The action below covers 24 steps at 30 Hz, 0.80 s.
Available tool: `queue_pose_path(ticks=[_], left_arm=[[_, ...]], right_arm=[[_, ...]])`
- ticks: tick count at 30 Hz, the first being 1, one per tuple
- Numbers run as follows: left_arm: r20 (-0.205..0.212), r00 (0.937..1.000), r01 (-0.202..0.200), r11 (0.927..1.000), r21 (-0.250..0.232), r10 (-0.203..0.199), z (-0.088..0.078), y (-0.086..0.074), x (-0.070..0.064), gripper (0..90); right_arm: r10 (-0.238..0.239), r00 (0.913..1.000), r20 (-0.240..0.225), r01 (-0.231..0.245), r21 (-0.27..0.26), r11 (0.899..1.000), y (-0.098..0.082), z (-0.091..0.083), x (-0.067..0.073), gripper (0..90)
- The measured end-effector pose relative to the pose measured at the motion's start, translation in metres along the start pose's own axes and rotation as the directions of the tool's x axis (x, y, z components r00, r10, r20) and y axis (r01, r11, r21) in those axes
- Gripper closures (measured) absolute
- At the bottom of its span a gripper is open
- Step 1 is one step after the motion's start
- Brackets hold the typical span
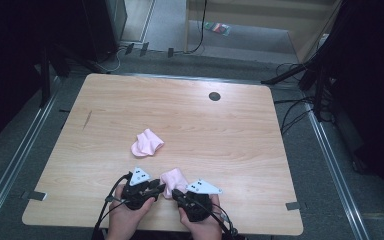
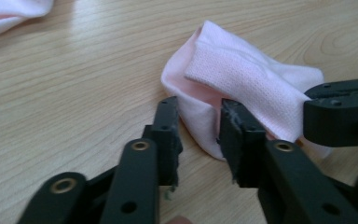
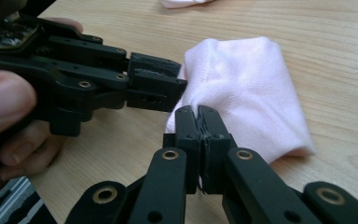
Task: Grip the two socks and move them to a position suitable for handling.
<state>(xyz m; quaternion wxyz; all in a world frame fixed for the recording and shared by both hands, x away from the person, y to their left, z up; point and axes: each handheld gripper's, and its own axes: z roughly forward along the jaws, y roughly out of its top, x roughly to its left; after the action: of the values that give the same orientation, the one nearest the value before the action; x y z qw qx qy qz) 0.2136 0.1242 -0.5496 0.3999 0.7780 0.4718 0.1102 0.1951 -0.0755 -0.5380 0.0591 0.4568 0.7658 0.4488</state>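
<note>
Pinching a soft pink knit sock point(image 3: 247, 93) at its edge, the right gripper point(image 3: 200, 119) is pressed together. The left gripper point(image 2: 200, 123) is held spread, a fold of mesh-textured fabric lying between its jaws.

The near sock point(image 2: 242, 79) is pale pink, with a fine dotted mesh weave on its folded upper layer and a smoother knit beneath. The far sock point(image 1: 147, 142) is the same pale pink, plain. The tabletop point(image 1: 220, 130) is light wood with wavy brown grain and a small dark round spot near its far edge. The left tool point(image 2: 198, 135) and right tool point(image 3: 200, 128) are matt black with brass-coloured rivets; each carries a pale grey three-cornered plate point(image 1: 204, 187) with dark dots. The floor point(image 1: 325, 165) is dark grey.
</note>
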Motion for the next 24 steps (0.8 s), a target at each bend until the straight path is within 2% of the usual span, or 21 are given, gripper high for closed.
queue_pose_path(ticks=[1, 5, 11, 16, 19, 21, 22, 24], left_arm=[[-0.003, 0.9998, -0.019, 0.9998, 0.008, 0.019, 0.0, 0.001, -0.001, 75.7], [0.005, 0.9994, -0.035, 0.9994, 0.005, 0.035, 0.001, 0.001, -0.003, 87.5], [0.014, 0.9993, -0.033, 0.9994, -0.007, 0.034, -0.003, 0.0, 0.002, 89.8], [0.058, 0.9978, -0.032, 0.9995, 0.004, 0.032, -0.009, 0.002, 0.01, 90.0], [0.071, 0.9968, -0.036, 0.9993, -0.003, 0.037, -0.013, 0.002, 0.016, 90.0], [0.071, 0.9969, -0.032, 0.9994, -0.009, 0.033, -0.015, 0.002, 0.019, 90.0], [0.072, 0.9968, -0.036, 0.9993, -0.008, 0.037, -0.016, 0.002, 0.021, 90.0], [0.074, 0.9967, -0.033, 0.9994, -0.006, 0.034, -0.018, 0.002, 0.025, 90.0]], right_arm=[[0.003, 1.0, -0.005, -0.003, -0.003, 1.0, 0.0, 0.0, 0.0, 89.0], [0.006, 1.0, 0.002, -0.006, -0.019, 1.0, 0.002, -0.003, -0.001, 89.0], [0.011, 0.9998, 0.019, -0.01, -0.073, 0.997, 0.006, -0.016, -0.007, 89.0], [0.083, 0.9963, 0.021, -0.08, -0.131, 0.988, 0.011, -0.031, -0.025, 89.0], [0.153, 0.988, 0.02, -0.149, -0.149, 0.978, 0.012, -0.039, -0.041, 89.0], [0.183, 0.983, 0.021, -0.177, -0.156, 0.972, 0.011, -0.043, -0.051, 89.0], [0.205, 0.9786, 0.015, -0.2, -0.157, 0.967, 0.01, -0.044, -0.055, 89.0], [0.273, 0.9621, -0.009, -0.271, -0.16, 0.949, 0.006, -0.046, -0.064, 88.9]])
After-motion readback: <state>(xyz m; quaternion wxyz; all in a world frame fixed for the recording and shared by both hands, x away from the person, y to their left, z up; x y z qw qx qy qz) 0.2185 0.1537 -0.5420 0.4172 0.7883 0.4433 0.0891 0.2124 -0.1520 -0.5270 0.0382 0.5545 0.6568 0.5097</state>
